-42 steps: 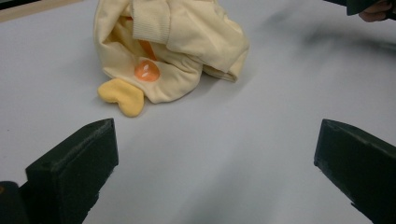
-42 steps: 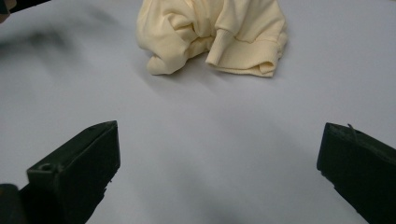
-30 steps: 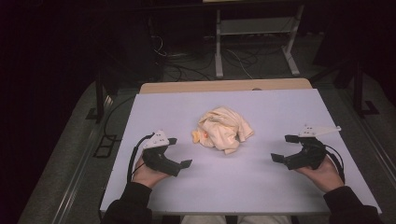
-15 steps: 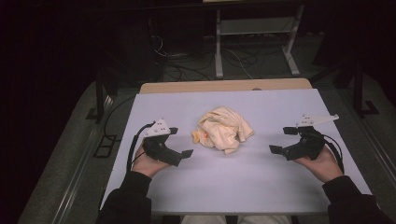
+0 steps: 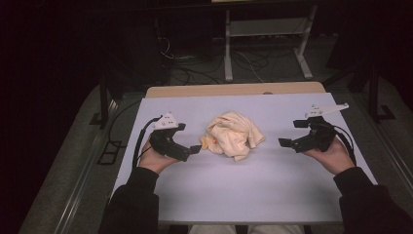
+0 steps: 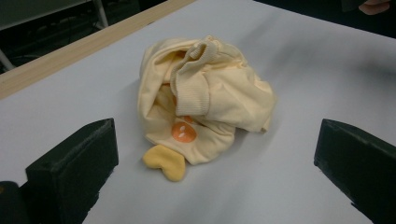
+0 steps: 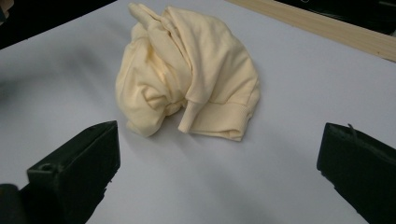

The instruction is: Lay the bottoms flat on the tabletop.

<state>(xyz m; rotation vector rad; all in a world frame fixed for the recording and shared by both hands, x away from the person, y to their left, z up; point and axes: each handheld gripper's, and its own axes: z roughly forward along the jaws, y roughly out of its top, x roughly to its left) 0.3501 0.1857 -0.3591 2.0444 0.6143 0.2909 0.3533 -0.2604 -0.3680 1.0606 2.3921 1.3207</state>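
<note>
Item: one pale yellow garment [image 5: 234, 140], crumpled into a heap near the middle of the tabletop [image 5: 243, 195]. From the left gripper view we note a ribbed cuff [image 6: 194, 81] on top of the heap, an orange printed patch [image 6: 183, 131] on its near side, and a small yellow flap [image 6: 164, 162] poking out at the bottom edge. From the right gripper view we see a ribbed hem [image 7: 219, 119] lying against the tabletop.

Left gripper [image 5: 195, 150]: we hold it just beside the garment's left edge, jaws spread wide and holding nothing; whether the tips touch the cloth we cannot tell.

Right gripper [image 5: 285, 143]: we hold it near the garment's right side but clearly apart from it, jaws also spread wide and bare.

Progress, as we judge it: barely begun. The garment lies bunched and ungrasped; no edge is pulled out, nothing is flattened or folded. What remains is everything: closing on the cloth from both sides, lifting or spreading it, then laying it out.
</note>
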